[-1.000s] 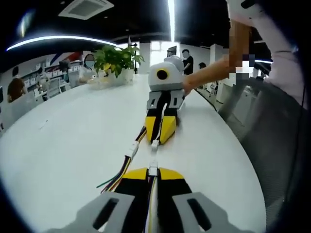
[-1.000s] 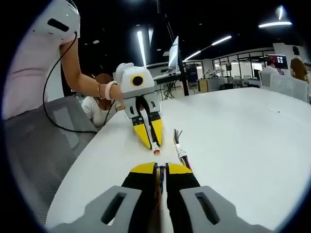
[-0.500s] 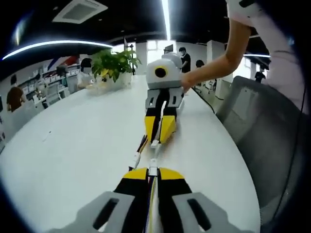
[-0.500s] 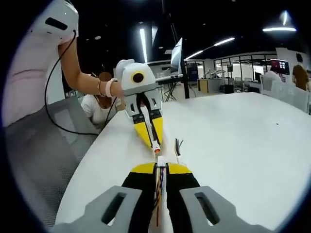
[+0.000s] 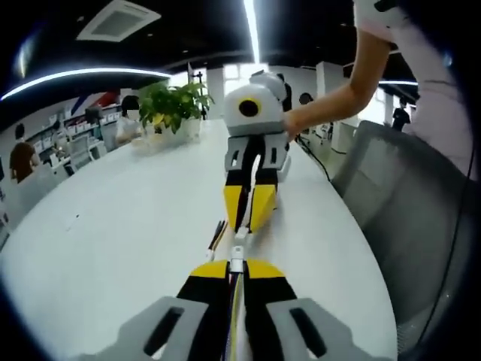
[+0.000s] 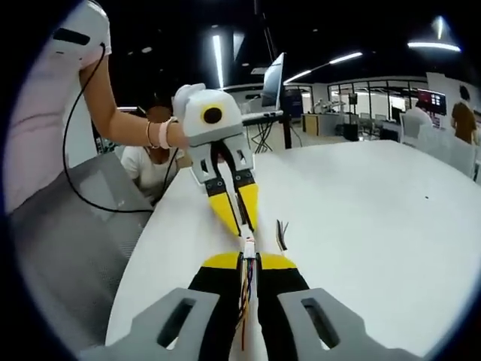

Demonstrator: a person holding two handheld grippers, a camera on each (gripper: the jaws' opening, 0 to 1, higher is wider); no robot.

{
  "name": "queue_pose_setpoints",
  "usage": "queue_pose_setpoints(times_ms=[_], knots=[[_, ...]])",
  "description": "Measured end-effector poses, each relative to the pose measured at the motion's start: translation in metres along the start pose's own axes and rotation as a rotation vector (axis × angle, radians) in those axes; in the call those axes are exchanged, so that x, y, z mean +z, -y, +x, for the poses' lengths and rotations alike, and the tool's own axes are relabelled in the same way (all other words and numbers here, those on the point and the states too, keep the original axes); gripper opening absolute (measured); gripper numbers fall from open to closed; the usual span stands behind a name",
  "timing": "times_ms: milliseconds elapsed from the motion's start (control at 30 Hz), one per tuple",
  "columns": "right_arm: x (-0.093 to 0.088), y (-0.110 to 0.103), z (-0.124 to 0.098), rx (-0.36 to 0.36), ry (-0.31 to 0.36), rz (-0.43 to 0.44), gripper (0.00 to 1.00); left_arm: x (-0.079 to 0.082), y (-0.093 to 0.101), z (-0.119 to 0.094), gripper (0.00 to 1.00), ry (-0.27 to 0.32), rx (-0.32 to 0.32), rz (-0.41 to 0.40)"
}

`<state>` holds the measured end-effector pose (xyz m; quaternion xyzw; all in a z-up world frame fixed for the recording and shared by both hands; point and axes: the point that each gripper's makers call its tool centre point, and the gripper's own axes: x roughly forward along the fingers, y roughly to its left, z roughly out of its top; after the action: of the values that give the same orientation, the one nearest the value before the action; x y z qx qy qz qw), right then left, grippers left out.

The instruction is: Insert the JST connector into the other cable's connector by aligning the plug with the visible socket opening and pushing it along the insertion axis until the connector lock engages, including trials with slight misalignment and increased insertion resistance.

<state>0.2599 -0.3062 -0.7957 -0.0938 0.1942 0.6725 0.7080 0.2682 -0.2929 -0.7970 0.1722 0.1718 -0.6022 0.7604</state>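
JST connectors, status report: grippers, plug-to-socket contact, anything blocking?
Left gripper shut on white connector. Right gripper shut on its connector. Tips meeting nose to nose, full seating unclear. Loose wire ends beside, nothing blocking.

Yellow-tipped black tongs (image 5: 234, 265), pink sleeve (image 6: 45, 113)

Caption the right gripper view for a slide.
Right gripper and left gripper bring two small white connectors tip to tip above a white table.
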Motion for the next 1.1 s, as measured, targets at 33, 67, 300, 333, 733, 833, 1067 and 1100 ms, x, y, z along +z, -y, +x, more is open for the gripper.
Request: queue_pose_setpoints(times_ms=[33, 67, 300, 333, 733, 833, 1067, 1100], knots=[[-0.0003, -0.0008, 0.0005, 0.003, -0.006, -0.01, 0.03, 0.0008, 0.0006, -0.0002, 0.0, 0.002, -0.002, 0.0], [-0.0004, -0.0011, 0.0008, 0.004, -0.009, -0.014, 0.03, 0.0017, 0.0012, -0.0004, 0.0, 0.003, -0.003, 0.005], [-0.0012, -0.0011, 0.001, 0.004, -0.022, -0.026, 0.03, 0.0011, 0.0031, -0.0013, 0.0, -0.005, -0.009, 0.014], [-0.0016, -0.0015, 0.0012, 0.007, -0.026, -0.032, 0.03, 0.0013, 0.0037, -0.0012, 0.0, -0.005, -0.012, 0.016], [-0.0074, -0.0039, 0.0027, 0.041, -0.072, -0.062, 0.03, -0.0004, 0.0064, 0.0021, 0.0, -0.032, -0.033, 0.045], [-0.0083, -0.0042, 0.0032, 0.046, -0.078, -0.066, 0.03, -0.0004, 0.0056, 0.0025, 0.0, -0.035, -0.032, 0.044], [-0.0091, -0.0064, 0.004, 0.061, -0.098, -0.089, 0.03, -0.0019, 0.0078, 0.0033, 0.0, -0.049, -0.043, 0.05], [-0.0099, -0.0068, 0.0047, 0.063, -0.105, -0.092, 0.03, -0.0026, 0.009, 0.0041, 0.0, -0.055, -0.049, 0.052]])
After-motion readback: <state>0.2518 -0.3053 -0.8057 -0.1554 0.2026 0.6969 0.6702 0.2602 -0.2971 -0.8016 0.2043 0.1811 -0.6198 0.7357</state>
